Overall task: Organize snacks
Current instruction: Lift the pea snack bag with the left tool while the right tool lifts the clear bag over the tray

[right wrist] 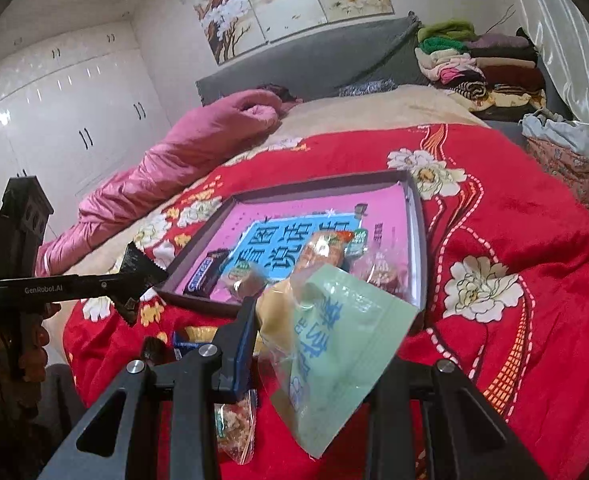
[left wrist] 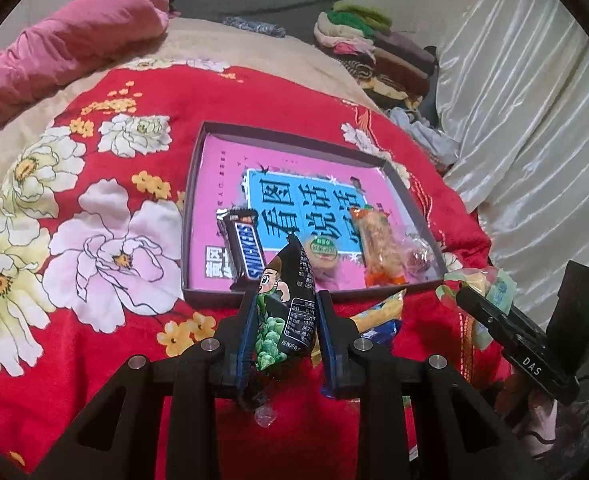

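My left gripper (left wrist: pixel 284 304) is shut on a black cartoon snack packet (left wrist: pixel 286 300), held just before the near edge of the dark shallow box (left wrist: pixel 192 208) with a pink book as its floor. In the box lie a Snickers bar (left wrist: pixel 243 250), a round green-labelled cake (left wrist: pixel 323 252), an orange packet (left wrist: pixel 380 248) and a clear wrapped sweet (left wrist: pixel 416 254). My right gripper (right wrist: pixel 322 316) is shut on a pale green packet (right wrist: pixel 334 360), near the box's near right corner (right wrist: pixel 418 240). The left gripper also shows in the right wrist view (right wrist: pixel 134 276).
The box sits on a red flowered blanket (left wrist: pixel 94 220). A yellow and blue packet (left wrist: pixel 376 316) lies on the blanket under the grippers, and a clear snack bag (right wrist: pixel 234 428) lies below the right gripper. A pink quilt (right wrist: pixel 174 168) and stacked clothes (right wrist: pixel 478 68) lie further back.
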